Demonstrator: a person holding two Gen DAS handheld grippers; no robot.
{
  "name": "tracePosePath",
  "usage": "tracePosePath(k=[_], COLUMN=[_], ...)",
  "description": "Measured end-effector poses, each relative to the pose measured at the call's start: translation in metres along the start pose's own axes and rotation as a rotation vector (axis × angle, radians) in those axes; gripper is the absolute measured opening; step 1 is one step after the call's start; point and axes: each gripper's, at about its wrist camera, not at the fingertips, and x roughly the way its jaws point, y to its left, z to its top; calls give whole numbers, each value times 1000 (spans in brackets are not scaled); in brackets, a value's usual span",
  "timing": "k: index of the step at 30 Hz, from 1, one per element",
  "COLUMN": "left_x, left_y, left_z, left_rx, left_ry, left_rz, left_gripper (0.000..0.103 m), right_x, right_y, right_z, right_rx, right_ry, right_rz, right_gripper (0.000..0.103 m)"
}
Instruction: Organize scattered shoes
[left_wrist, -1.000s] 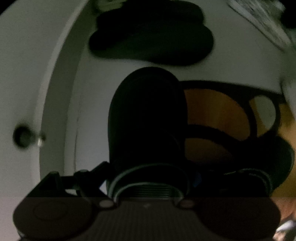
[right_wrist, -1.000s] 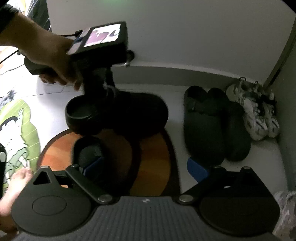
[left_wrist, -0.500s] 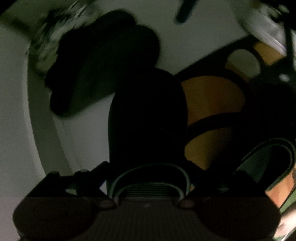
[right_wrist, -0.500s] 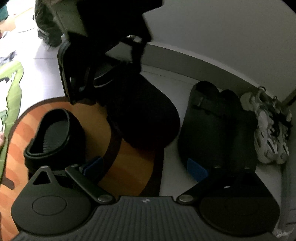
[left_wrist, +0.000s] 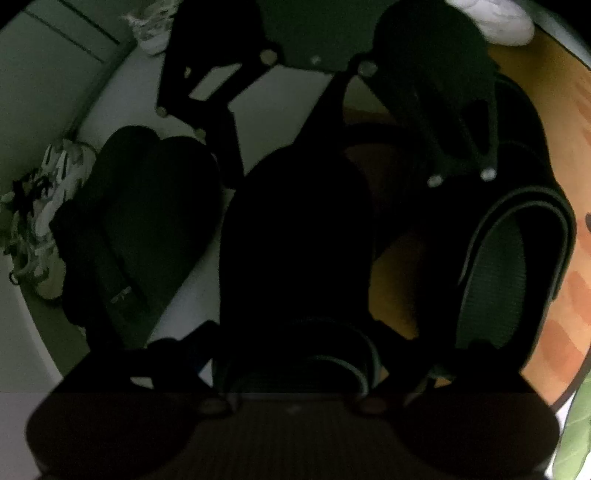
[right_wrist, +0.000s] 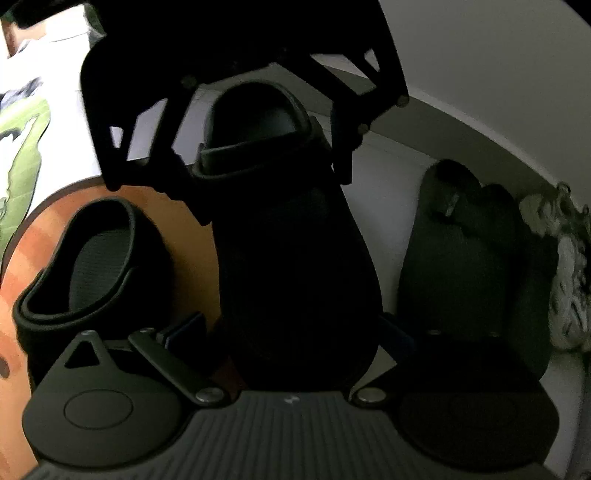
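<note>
1. On the floor lay a round orange mat (right_wrist: 188, 236) with a dark edge, and beside it a green rug (right_wrist: 22, 155) with a drawing on it.
2. Against the pale wall (right_wrist: 498, 66), a pair of dark slippers (right_wrist: 461, 266) sat side by side, toes pointing away from the wall, with white sneakers (right_wrist: 565, 266) just next to them in the corner.
3. Between both claws was one big black clog (right_wrist: 295, 266), held with its toe toward the right claw and its open heel toward the left claw.
4. The left claw (left_wrist: 295, 354) was squeezed on the heel end of the black clog, one finger on each side of the heel.
5. The right claw (right_wrist: 295, 332) had its fingers spread wide on each side of the clog's toe; I could not tell if they touched it, because everything was very dark there.
6. The other black clog (right_wrist: 96, 266) rested on the orange mat, just beside the held one, with its heel strap standing up.
7. A small blue pad (right_wrist: 186, 326) showed on the right claw's left finger.
</note>
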Motion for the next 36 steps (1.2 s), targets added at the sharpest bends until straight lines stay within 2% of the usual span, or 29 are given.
tracePosePath(k=[2, 5, 7, 8, 12, 15, 18, 19, 22, 31, 33, 36], left_x=[3, 20, 28, 30, 35, 27, 6, -5, -30, -117, -133, -153], left_y=[7, 15, 20, 22, 23, 29, 41, 46, 38, 0, -8, -15], left_z=[-2, -4, -5, -6, -5, -12, -18, -20, -25, 3, 8, 11], left_rx=[35, 12, -21, -56, -193, -371, -514, -603, -713, -1025, -1125, -1382], left_ry=[-2, 32, 68, 76, 128, 149, 130, 120, 119, 89, 76, 38], left_rz=[41, 77, 135, 177, 248, 307, 297, 303, 271, 183, 178, 159], left_gripper=[88, 91, 103, 103, 103, 103, 103, 103, 102, 102, 103, 103], right_x=[3, 5, 7, 8, 12, 5, -12, -23, -43, -108, -121, -140], right_y=[-6, -9, -13, -15, -13, -8, -3, 0, 1, 10, 17, 29], right_z=[1, 2, 7, 9, 9, 2, -2, -5, -9, -25, -27, -30], right_rx=[77, 132, 207, 234, 272, 290, 304, 316, 351, 452, 450, 446], right_ry=[9, 11, 5, 8, 33, 0, -25, -25, -18, -30, -34, -39], right_rz=[-3, -10, -12, -10, -31, -39, -62, -57, -45, -40, -36, -29], right_gripper=[87, 87, 88, 88, 89, 89, 90, 90, 90, 91, 91, 91])
